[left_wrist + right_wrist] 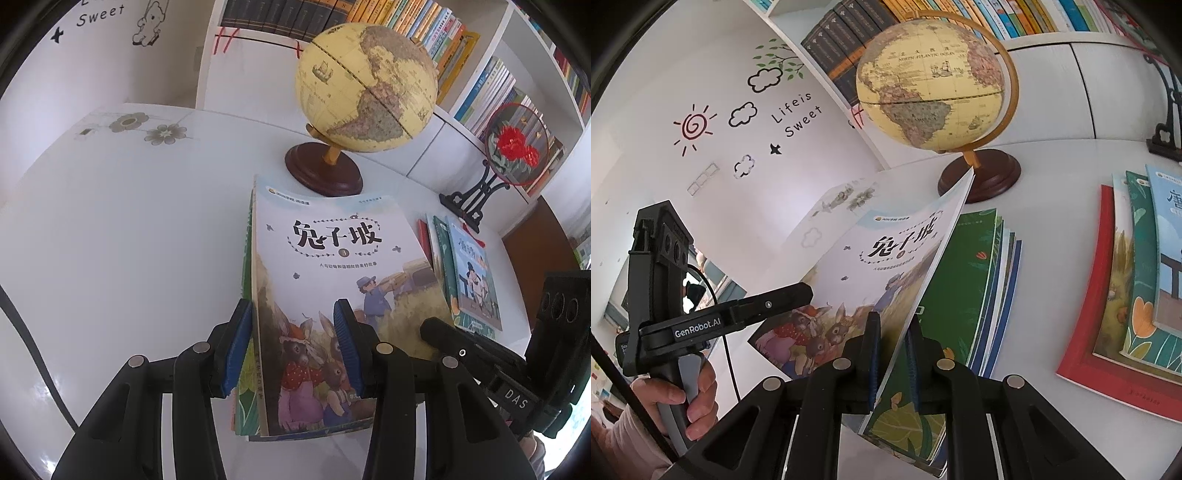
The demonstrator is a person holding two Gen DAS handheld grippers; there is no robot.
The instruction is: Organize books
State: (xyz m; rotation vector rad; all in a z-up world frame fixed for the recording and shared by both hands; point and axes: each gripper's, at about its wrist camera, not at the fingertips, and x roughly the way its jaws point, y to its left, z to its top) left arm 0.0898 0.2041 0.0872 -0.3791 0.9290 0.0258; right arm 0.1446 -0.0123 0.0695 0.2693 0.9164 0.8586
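Mid-stacking: the right gripper (892,354) has its jaws clamped on the rabbit book (871,266), tilted at frame centre over the green stack (975,291). The left gripper (291,345) has its jaws clamped across that stack's near edge (cover included, it seems). Next calls for laying the book flat.

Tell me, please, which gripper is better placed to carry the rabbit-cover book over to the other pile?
Right. The right gripper is shut on the rabbit-cover book, which is tilted up off the green books, and the other pile lies on that side.
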